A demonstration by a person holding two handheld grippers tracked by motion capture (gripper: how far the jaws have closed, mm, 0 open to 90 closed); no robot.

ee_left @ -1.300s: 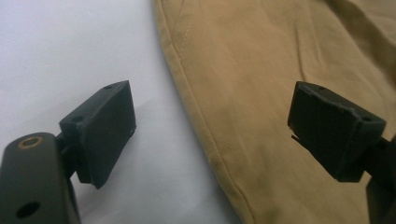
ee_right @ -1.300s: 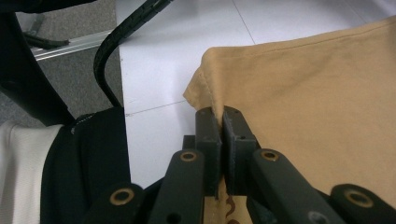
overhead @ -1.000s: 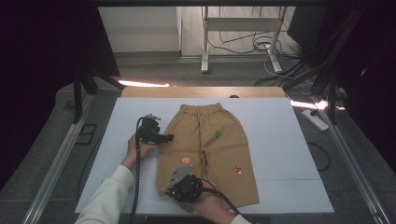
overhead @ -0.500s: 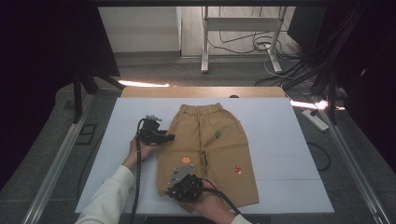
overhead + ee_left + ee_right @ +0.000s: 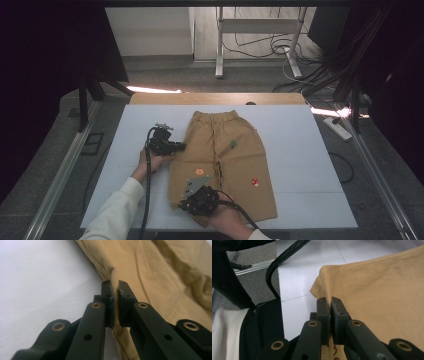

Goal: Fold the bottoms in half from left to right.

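Tan shorts [image 5: 222,160]: flat on white counter [image 5: 300,150], waistband far, legs toward tools. Left tool [image 5: 113,293] just clamped side seam; right tool [image 5: 330,306] pinched hem.

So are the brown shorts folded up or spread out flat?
Spread out flat: the shorts lie open on the white table, both legs showing; each gripper pinches just an edge.
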